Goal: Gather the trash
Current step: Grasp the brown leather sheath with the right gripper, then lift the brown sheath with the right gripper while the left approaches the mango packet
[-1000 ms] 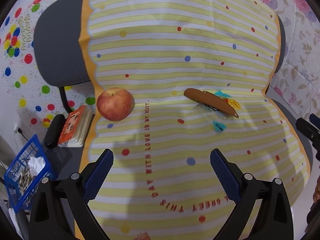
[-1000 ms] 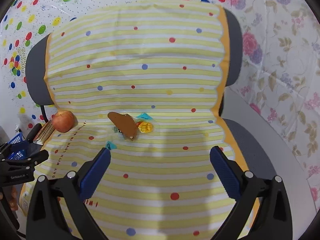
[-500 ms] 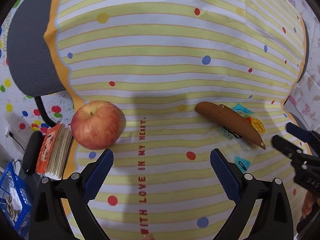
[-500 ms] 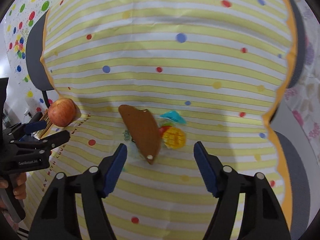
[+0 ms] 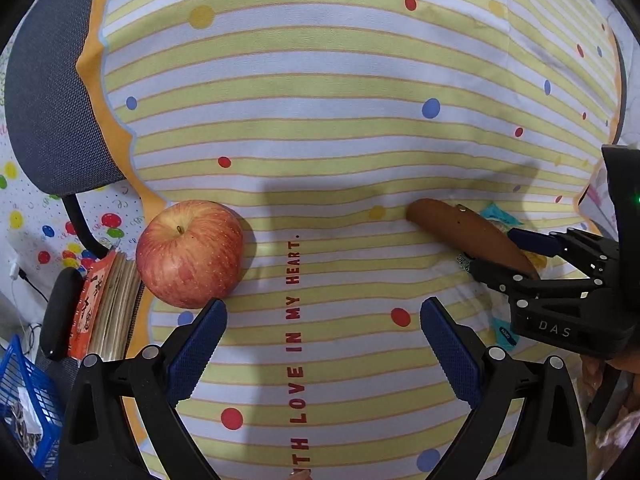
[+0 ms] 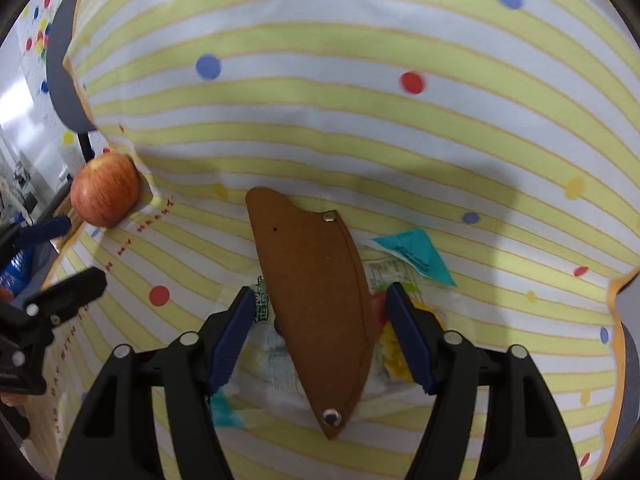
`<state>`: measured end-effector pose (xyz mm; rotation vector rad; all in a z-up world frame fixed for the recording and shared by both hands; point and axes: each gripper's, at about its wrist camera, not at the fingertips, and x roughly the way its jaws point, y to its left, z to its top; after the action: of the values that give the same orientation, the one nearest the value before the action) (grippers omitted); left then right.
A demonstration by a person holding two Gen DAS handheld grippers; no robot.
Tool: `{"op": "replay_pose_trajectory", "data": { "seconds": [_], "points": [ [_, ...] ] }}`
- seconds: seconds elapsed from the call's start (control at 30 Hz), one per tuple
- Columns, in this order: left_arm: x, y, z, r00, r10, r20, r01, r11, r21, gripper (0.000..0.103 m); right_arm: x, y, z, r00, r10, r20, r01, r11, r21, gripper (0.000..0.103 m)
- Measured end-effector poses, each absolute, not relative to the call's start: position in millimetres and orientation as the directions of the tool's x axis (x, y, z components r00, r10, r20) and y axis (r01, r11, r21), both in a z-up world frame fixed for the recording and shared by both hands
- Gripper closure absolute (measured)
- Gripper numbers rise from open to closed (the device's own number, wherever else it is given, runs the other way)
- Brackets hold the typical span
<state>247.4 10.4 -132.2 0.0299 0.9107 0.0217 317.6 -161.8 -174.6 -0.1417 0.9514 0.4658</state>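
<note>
Right gripper (image 6: 320,320), jaws apart, straddles the sheath (image 6: 316,300); lift it off squarely to expose the wrappers (image 6: 412,256) beneath.

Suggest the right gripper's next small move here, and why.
Probably close the right gripper on the brown leather sheath and lift it aside. Its open fingers already straddle the sheath, which lies on top of the wrappers, covering the trash. The left gripper hangs open over bare cloth near the apple.
</note>
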Motion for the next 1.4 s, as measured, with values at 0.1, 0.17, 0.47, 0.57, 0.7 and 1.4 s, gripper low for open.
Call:
{"op": "replay_pose_trajectory", "data": {
  "seconds": [0.1,0.17,0.47,0.57,0.7,1.4],
  "points": [
    [246,13,-131,0.615,0.047,-0.787,-0.008,0.999,0.054,0.007,311,-162,-169,0.491,0.322,-0.81,-0.437,0.895,0.09,0.053],
    [243,12,-131,0.619,0.062,-0.783,-0.008,0.997,0.073,0.007,299,-163,-164,0.506,0.316,-0.803,-0.451,0.89,0.066,0.053],
    [237,-19,-137,0.591,-0.015,-0.807,0.098,0.994,0.054,0.008,232,-214,-114,0.641,0.244,-0.727,-0.305,0.951,0.05,0.054],
    [236,-37,-136,0.585,-0.077,-0.807,0.157,0.987,0.02,0.008,214,-235,-104,0.679,0.21,-0.703,-0.247,0.968,0.051,0.054],
    [240,-70,-136,0.571,-0.118,-0.812,0.239,0.971,0.027,0.011,196,-261,-95,0.712,0.185,-0.678,-0.191,0.979,0.066,0.054],
    [279,-128,-153,0.586,-0.094,-0.805,0.372,0.914,0.165,0.084,179,-306,-94,0.754,0.176,-0.632,-0.122,0.984,0.128,0.054]
  ]
}}
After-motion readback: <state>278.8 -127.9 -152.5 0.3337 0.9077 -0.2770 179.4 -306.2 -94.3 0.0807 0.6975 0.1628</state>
